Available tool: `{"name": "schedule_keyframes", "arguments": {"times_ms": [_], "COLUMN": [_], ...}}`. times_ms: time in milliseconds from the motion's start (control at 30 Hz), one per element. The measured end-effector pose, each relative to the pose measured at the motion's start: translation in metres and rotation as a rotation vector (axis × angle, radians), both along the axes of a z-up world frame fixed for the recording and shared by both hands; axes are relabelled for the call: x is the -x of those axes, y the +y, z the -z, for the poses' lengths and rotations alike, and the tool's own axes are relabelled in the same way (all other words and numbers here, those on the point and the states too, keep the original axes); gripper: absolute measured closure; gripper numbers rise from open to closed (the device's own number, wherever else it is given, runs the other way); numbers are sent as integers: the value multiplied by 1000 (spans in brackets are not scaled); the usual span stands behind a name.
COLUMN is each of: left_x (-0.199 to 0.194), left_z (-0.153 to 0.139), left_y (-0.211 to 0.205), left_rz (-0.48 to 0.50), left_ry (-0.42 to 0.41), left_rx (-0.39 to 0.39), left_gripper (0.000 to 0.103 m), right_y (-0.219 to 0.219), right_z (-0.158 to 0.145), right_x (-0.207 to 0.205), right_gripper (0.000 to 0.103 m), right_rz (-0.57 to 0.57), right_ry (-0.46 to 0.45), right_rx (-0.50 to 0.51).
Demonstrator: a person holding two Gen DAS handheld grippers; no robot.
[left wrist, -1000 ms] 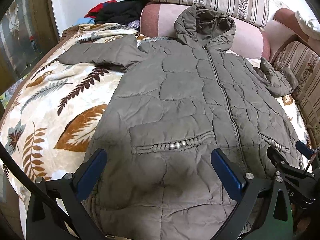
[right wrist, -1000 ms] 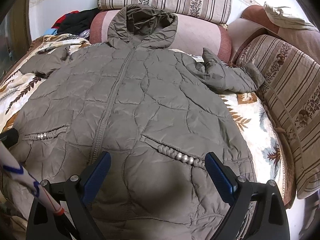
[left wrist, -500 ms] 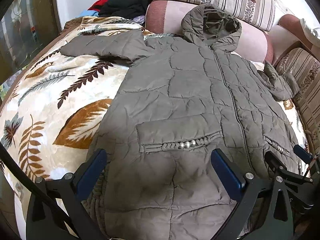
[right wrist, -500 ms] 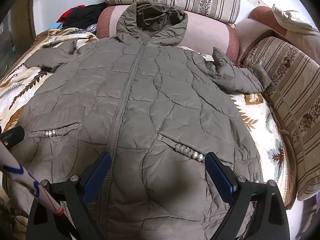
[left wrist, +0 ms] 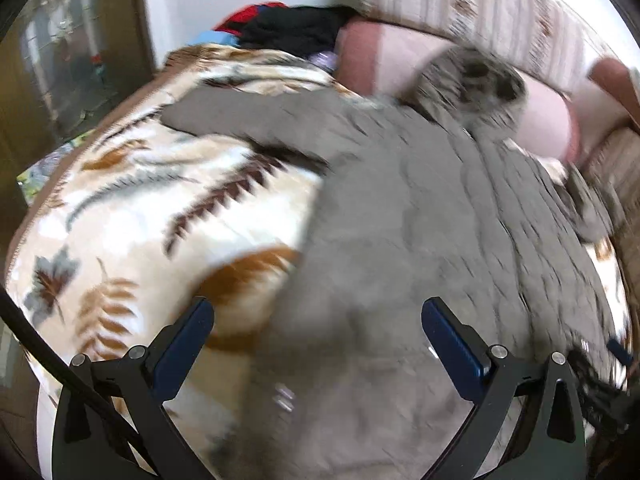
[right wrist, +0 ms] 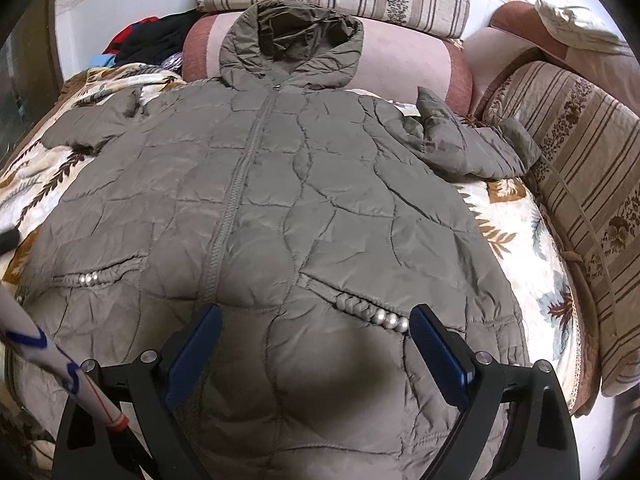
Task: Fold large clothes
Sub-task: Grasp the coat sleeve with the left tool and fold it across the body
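The quilted hooded coat [right wrist: 304,200] lies face up and zipped on the leaf-print blanket [right wrist: 516,240], hood propped against the pink bolster [right wrist: 404,68], one sleeve stretched flat, the other crumpled by the striped cushion [right wrist: 580,152]. Nothing is folded yet. Right gripper [right wrist: 314,334] hovers over the hem, jaws wide apart, empty. Left gripper [left wrist: 318,334], jaws likewise spread, sits over the coat's edge in a blurred view. Best play, I'd say: pinch shoulder and hem on one side together, and straighten that bunched sleeve first.
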State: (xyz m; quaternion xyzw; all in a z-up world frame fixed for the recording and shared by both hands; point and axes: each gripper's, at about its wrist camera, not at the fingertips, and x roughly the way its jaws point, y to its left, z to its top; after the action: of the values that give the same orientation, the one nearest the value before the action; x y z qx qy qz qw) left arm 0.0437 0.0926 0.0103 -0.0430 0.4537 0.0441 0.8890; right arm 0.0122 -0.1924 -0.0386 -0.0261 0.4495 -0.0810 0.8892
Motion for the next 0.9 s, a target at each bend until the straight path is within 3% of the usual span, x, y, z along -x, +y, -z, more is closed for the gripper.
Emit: {"name": "schedule_keyframes", "arguments": {"times_ms": [233, 433, 567, 633, 800, 900], "left_x": [-67, -152, -208, -234, -278, -296], "left_z": [-34, -35, -14, 7, 64, 82], "left_y": [89, 168, 221, 250, 297, 302], "left_rz": [-133, -180, -258, -307, -409, -415], "left_ry": [-78, -98, -44, -14, 17, 20], "left_rx": [7, 105, 213, 290, 499, 549], "left_gripper": [0, 0, 4, 18, 21, 21], "right_y": [-15, -20, -26, -29, -36, -36], "right_z": [4, 7, 11, 16, 27, 30], "right_x": [-10, -24, -37, -44, -57, -64], "right_gripper": [6, 6, 6, 6, 6, 6], "right_rz": [10, 15, 38, 54, 88, 97], "right_ry": [-13, -19, -1, 19, 58, 61], "right_rx": [-23, -11, 13, 22, 43, 60]}}
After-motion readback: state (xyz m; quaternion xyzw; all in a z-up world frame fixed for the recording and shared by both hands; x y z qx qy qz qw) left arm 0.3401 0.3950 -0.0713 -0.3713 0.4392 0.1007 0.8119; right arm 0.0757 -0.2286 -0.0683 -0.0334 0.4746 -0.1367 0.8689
